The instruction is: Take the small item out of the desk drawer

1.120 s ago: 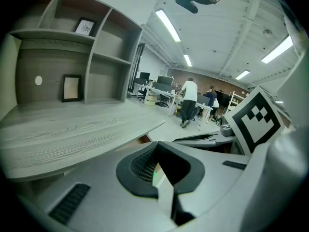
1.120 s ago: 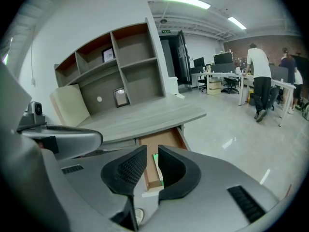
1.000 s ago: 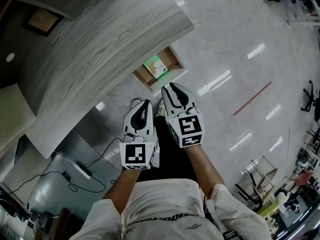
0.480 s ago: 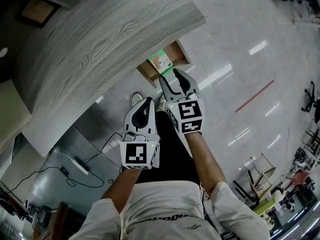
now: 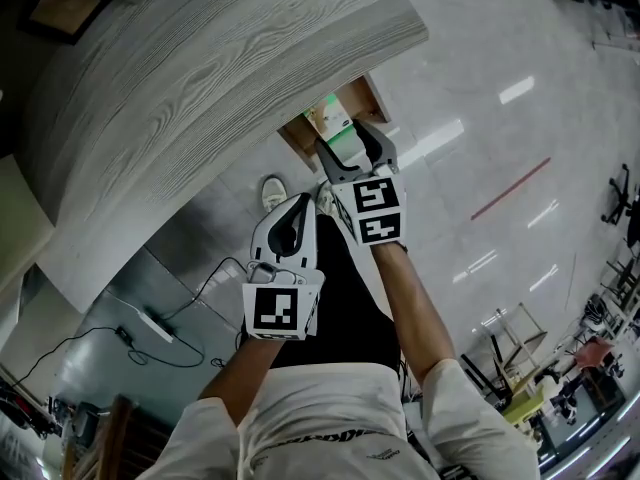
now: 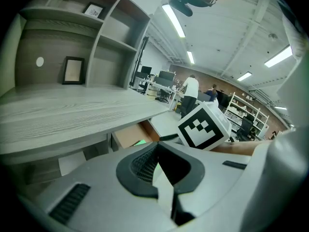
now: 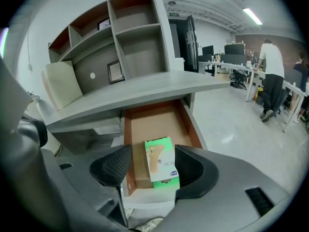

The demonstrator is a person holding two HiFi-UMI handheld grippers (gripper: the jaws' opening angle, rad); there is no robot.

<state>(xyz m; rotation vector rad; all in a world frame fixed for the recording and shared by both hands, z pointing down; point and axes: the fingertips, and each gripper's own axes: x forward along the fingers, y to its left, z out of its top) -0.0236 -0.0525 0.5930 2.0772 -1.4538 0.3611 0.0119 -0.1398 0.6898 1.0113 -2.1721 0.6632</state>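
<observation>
The desk drawer (image 7: 190,124) stands pulled out under the grey wooden desk top (image 7: 145,93). A small green and white box (image 7: 161,166) lies at its front end. My right gripper (image 7: 152,170) hovers over that end, its jaws opening. The box shows between the pads, and they do not press on it. From the head view, the right gripper (image 5: 352,138) reaches over the drawer (image 5: 372,96) and partly hides the box (image 5: 328,116). My left gripper (image 5: 298,203) hangs back near my legs, tips together and empty. It (image 6: 157,151) faces the drawer (image 6: 130,135) from the side.
Open shelves with a picture frame (image 7: 114,71) rise behind the desk, beside a beige cushion (image 7: 60,88). A power strip with cables (image 5: 160,330) lies on the glossy floor under the desk. My shoe (image 5: 272,190) is below the drawer. A person (image 7: 270,76) stands at far tables.
The right gripper has moved forward over the drawer's front and its jaws have spread, so the box now shows between them. The left gripper has stayed about where it was.
</observation>
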